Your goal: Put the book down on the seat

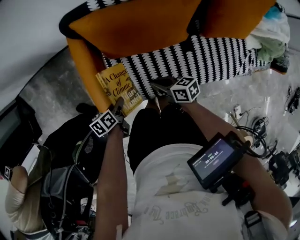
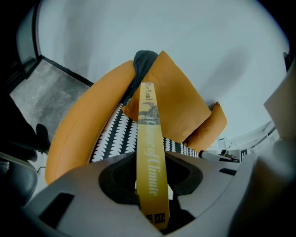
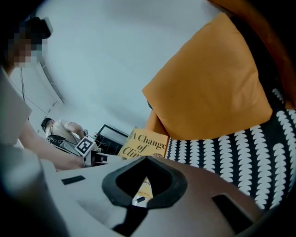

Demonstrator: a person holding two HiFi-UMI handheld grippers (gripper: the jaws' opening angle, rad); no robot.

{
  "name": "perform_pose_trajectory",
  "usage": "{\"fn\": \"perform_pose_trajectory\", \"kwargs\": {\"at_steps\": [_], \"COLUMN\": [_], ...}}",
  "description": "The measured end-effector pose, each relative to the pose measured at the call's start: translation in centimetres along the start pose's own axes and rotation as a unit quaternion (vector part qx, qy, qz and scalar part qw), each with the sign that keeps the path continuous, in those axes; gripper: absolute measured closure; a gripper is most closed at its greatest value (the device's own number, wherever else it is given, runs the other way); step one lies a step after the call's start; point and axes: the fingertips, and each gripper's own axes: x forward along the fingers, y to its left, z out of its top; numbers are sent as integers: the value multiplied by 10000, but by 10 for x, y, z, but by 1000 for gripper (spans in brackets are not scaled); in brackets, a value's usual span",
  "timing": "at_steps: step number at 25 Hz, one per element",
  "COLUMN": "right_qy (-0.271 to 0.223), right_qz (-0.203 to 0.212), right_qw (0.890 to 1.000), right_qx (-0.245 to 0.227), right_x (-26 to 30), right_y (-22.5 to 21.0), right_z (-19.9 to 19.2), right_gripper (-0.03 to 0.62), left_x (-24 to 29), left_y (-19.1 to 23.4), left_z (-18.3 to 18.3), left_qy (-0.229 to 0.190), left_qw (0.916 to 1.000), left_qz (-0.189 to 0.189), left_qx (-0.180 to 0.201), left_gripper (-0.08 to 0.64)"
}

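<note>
Near patterned seat (image 1: 201, 58), left gripper's (image 1: 118, 108) book (image 1: 119, 89) points lengthwise toward orange backrest (image 1: 140, 23).

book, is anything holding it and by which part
The book is held by the left gripper, pinched across its covers at the spine's bottom end. Whether the right gripper also grips it cannot be told.

- Armchair seat (image 1: 201, 58): black-and-white patterned pad, orange arm (image 1: 84, 65) along its left side.
- On seat, at the back: big orange cushion (image 1: 140, 28), 2nd orange cushion (image 1: 234, 14) just beside it on the right; front strip of pad bare.
- Book (image 1: 118, 86): yellow, at seat's left-front corner against the arm; can't tell if it rests on the pad.
- Floor (image 1: 51, 91): grey, mottled.
- On floor, right of chair: loose cables (image 1: 246, 129).
</note>
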Motion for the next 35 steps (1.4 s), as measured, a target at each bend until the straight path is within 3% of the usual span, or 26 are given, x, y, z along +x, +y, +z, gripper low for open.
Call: {"fn": "perform_pose_trajectory", "kwargs": {"at_steps": [15, 25, 35], "right_qy": [324, 334, 356], "right_qz": [-128, -207, -299], "right_qw": [9992, 9988, 9975], "right_qx": [194, 303, 538], "right_x": [25, 25, 23], "right_y": [-46, -57, -71], "right_z": [-36, -50, -70], "right_gripper": [578, 578, 578], "left_x": [53, 71, 93], "left_y": [58, 97, 113], "left_z": [12, 34, 33], "left_qy": [-83, -105, 81], "left_qw": [9938, 9747, 9664], "left_qz": [985, 1930, 2108], "left_qx": [512, 1120, 1468], "left_gripper": [413, 411, 410]}}
